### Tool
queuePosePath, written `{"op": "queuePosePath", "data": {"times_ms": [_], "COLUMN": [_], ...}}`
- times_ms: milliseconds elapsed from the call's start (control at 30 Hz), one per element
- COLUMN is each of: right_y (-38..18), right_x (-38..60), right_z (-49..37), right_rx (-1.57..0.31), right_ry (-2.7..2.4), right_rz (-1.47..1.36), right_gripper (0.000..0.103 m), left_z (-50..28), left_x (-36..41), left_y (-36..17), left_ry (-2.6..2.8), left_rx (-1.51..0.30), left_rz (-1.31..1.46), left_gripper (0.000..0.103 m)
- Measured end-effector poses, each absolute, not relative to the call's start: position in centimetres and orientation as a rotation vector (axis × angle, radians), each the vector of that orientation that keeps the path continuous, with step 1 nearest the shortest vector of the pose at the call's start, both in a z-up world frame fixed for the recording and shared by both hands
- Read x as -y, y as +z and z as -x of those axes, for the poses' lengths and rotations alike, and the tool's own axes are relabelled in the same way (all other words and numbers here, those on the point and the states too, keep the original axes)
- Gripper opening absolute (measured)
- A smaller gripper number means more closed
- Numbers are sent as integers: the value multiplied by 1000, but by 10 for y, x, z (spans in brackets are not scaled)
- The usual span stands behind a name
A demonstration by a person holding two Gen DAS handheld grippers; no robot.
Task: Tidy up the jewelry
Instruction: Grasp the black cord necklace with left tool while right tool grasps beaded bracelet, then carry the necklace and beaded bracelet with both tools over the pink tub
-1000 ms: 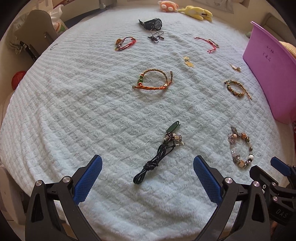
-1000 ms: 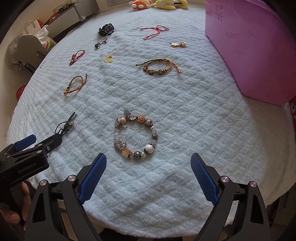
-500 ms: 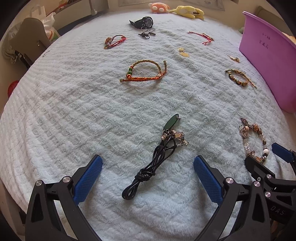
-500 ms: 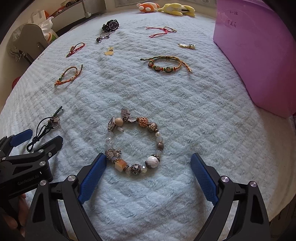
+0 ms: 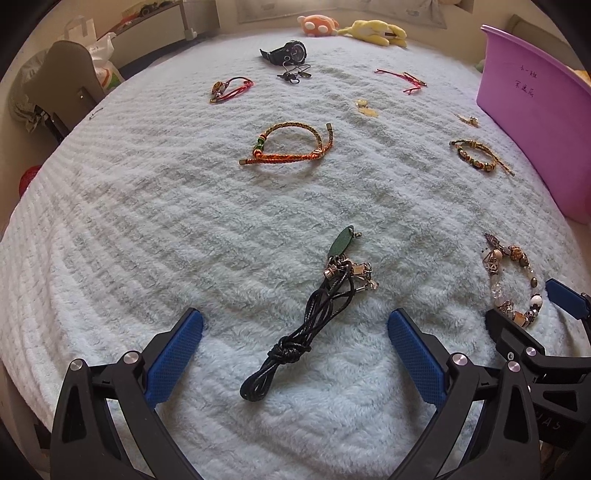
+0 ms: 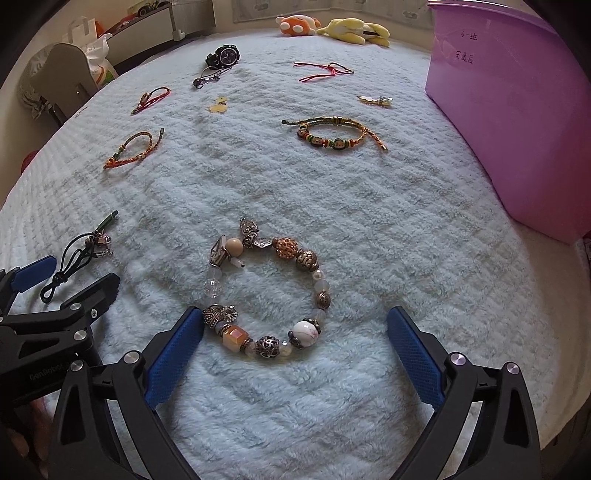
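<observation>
A black cord necklace [image 5: 314, 314] with a green pendant lies on the pale blue blanket [image 5: 166, 221], between the fingers of my open left gripper [image 5: 295, 332]. A beaded charm bracelet [image 6: 266, 291] lies between the fingers of my open right gripper [image 6: 295, 332]; it also shows in the left wrist view [image 5: 513, 280]. Both grippers are low over the blanket and hold nothing. Farther back lie an orange braided bracelet [image 5: 288, 147], a beaded cord bracelet [image 6: 332, 133], red string bracelets [image 5: 231, 88] [image 6: 325, 70] and a black watch [image 5: 286, 53].
A purple bin [image 6: 509, 110] stands at the right edge of the blanket. Small gold charms [image 5: 364, 107] [image 6: 375, 100] and a dark charm cluster [image 5: 293, 74] lie mid-back. Plush toys [image 5: 354, 27] sit at the far edge. A chair [image 5: 59, 88] stands at left.
Both grippers have moved forward and lower; the black cord necklace and the beaded bracelet now lie between their respective fingers. Nothing was gripped.
</observation>
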State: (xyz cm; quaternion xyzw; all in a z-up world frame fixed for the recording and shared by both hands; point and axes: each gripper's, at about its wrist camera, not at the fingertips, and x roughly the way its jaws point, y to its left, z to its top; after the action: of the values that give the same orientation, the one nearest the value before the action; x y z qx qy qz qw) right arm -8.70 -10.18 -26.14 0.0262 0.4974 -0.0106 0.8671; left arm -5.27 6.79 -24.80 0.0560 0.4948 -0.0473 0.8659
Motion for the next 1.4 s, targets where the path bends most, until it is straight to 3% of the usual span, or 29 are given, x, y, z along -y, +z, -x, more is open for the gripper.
{"op": "queuePosePath", "data": {"times_ms": [333, 433, 567, 700, 867, 1100, 1133, 1200, 1400], "right_y": [-259, -257, -257, -255, -254, -248, -247, -244, -237], "right_x": [100, 95, 97, 92, 90, 79, 79, 80, 91], "right_z": [85, 81, 76, 76, 75, 77, 77, 76, 72], "right_rx": [-1057, -1063, -1080, -1078, -1085, -1092, -1094, -1097, -1113], "right_ry": [5, 34, 59, 86, 112, 162, 165, 169, 179], "right_rz": [-14, 31, 19, 35, 41, 54, 49, 33, -36], "right_gripper": [93, 92, 91, 78, 68, 30, 27, 15, 15], "left_z": [50, 51, 56, 58, 59, 55, 54, 51, 46], "left_x": [-69, -66, -56, -49, -41, -34, -34, -34, -40], "left_y": [-246, -243, -240, -238, -236, -234, -233, -232, -226], "left_ry": [-93, -115, -150, -180, -189, -217, -231, -232, -240], "left_rx": [-1048, -1044, -1034, -1035, -1035, -1063, -1068, -1075, -1096], "left_rz": [-121, -145, -190, -205, -236, -238, -227, -218, -162], "left_gripper": [95, 88, 71, 56, 42, 22, 12, 11, 9]}}
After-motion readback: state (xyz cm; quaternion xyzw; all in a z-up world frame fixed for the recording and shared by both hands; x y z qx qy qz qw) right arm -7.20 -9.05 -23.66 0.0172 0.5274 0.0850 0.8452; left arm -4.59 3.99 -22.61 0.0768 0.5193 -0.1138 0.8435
